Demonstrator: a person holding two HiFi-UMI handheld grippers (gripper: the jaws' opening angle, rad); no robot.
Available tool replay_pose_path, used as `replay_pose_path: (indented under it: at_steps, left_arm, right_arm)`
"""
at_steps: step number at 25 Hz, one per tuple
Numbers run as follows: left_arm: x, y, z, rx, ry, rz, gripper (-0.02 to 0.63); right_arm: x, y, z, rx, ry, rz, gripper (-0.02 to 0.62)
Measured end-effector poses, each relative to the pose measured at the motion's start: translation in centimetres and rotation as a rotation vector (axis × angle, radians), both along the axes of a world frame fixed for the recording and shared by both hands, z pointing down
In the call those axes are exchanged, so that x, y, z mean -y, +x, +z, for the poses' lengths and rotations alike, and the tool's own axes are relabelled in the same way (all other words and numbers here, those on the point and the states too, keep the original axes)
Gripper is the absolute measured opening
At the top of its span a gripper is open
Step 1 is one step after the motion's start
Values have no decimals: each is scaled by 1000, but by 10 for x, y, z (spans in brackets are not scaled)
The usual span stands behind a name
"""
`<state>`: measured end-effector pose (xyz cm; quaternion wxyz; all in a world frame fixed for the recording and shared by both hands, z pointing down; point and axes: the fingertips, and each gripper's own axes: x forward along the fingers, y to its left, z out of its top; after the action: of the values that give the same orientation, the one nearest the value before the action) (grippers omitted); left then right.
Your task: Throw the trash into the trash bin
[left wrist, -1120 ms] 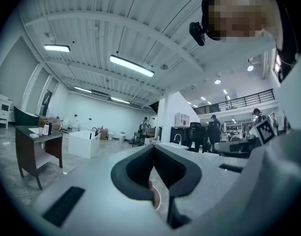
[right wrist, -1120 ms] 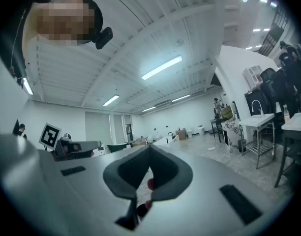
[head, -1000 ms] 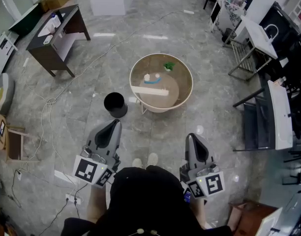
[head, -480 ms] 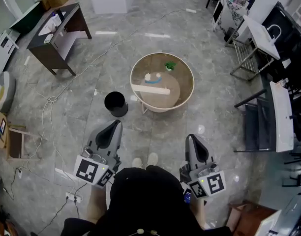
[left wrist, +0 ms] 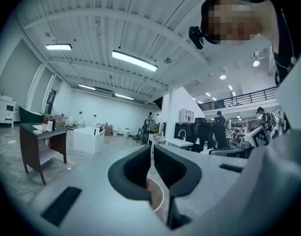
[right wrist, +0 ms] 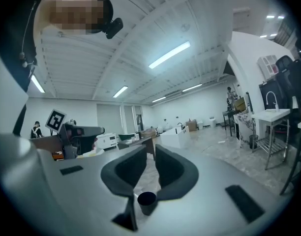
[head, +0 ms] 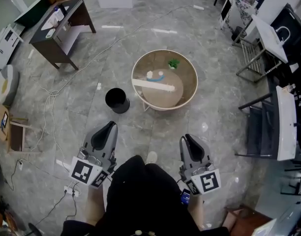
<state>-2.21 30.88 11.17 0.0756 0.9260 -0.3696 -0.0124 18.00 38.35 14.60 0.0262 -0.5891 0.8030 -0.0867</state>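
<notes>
I find the left gripper (head: 109, 128) pressed together and empty, the right gripper (head: 186, 140) opening on nothing, and the trash (head: 153, 86) lying on the round table (head: 190, 95) beside the trash bin (head: 117, 100), so I recommend stepping closer first.

left hand-held gripper (left wrist: 152, 151): jaws together, empty | round table (left wrist: 162, 198) beyond

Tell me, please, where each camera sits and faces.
Head view: on the person's head, steeply down at round table, trash bin; shows left gripper, right gripper.
Left gripper view: rides the left gripper, level along shut jaws; torso at right.
Right gripper view: rides the right gripper, level along opening, empty jaws; left gripper at left.
Shared: trash bin, head and right gripper views.
</notes>
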Motion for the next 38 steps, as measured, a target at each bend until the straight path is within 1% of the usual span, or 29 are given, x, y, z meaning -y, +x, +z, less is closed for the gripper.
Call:
replay_pose_path:
  at_steps: [2,3,4,6,8,14,19,24,29,32,35,38]
  left_arm:
    - [1,1,5,-10,-16,-6,8]
    - [2,2,7,-10,-21,-7,9]
    - [3,4,10,-6,-26,-4,25]
    - [5,9,16,6,-32,6,106]
    - [11,14,20,11,-26,8,124]
    - [38,16,30,-23,-49,11,124]
    - [80,9,35,-44,-53,15,124]
    - [143,0,41,-64,-58,26,124]
    - [216,-5,53,-51,-75,40,123]
    - [256,-15,61,-46,-95,47,93]
    - [287,-25,73,-39,-126,35,78]
    - [302,-30,86,-29,-175,14,78]
  right_arm:
    - [8,-2,7,-1,-4,-38,68]
    - [11,-1,15,-16,-22,-55,80]
    - [12,1,26,-44,-54,-69,89]
    - [14,5,47,-101,-121,-86,104]
    - [23,5,53,-128,-141,-107,109]
    - [53,-5,72,-156,-182,-170,132]
    - [92,-16,91,-222,-237,-189,138]
    - [149,-27,130,-319,-341,-204,141]
    - [219,-31,175,-428,-431,-191,144]
    - [255,-33,204,-488,-503,-199,146]
    - [288,-29,241,-567,-575,-228,163]
    - [313,-22,282,-628,-645,-278,166]
